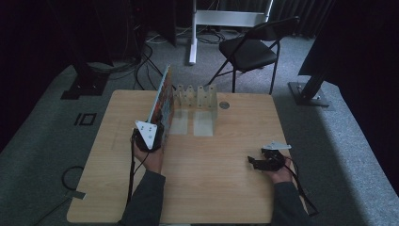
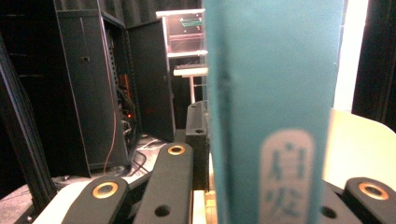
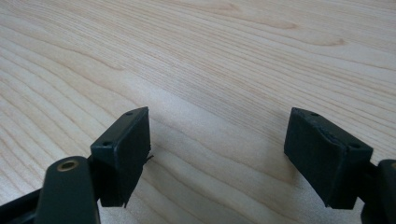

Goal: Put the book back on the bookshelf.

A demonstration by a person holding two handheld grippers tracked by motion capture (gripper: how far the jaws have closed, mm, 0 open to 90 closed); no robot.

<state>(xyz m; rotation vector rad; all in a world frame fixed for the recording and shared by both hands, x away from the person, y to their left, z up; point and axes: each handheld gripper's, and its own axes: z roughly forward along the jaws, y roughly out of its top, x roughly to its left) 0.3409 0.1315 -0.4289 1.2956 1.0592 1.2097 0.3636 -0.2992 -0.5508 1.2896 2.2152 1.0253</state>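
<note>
At the near edge of the wooden table (image 1: 202, 188), we rest our right gripper (image 1: 263, 161) low over bare wood, well to the right of the book and apart from it. In the right gripper view its jaws stand wide apart with nothing between them.

Farther in, our left gripper (image 1: 149, 136) clamps the near end of a tall, thin book (image 1: 161, 101), which stands upright on edge. In the left gripper view the teal spine (image 2: 273, 107) rises between the jaws, pressed on both sides.

Just to the book's right and slightly beyond it stands a clear slotted rack (image 1: 196, 99), its dividers at the far side of the table. We judge the step in hand to be carrying the book to that rack. The next move calls for keeping the book vertical, lining its lower edge with a gap between dividers, and lowering it before letting go.

The spine's lettering is too blurred to read, and the top of the book is cut off in the left gripper view. The rack's slots are hard to make out from above, and we cannot tell whether the book's far end touches it. Beyond the table, a black chair (image 1: 251, 49) stands on the floor.
</note>
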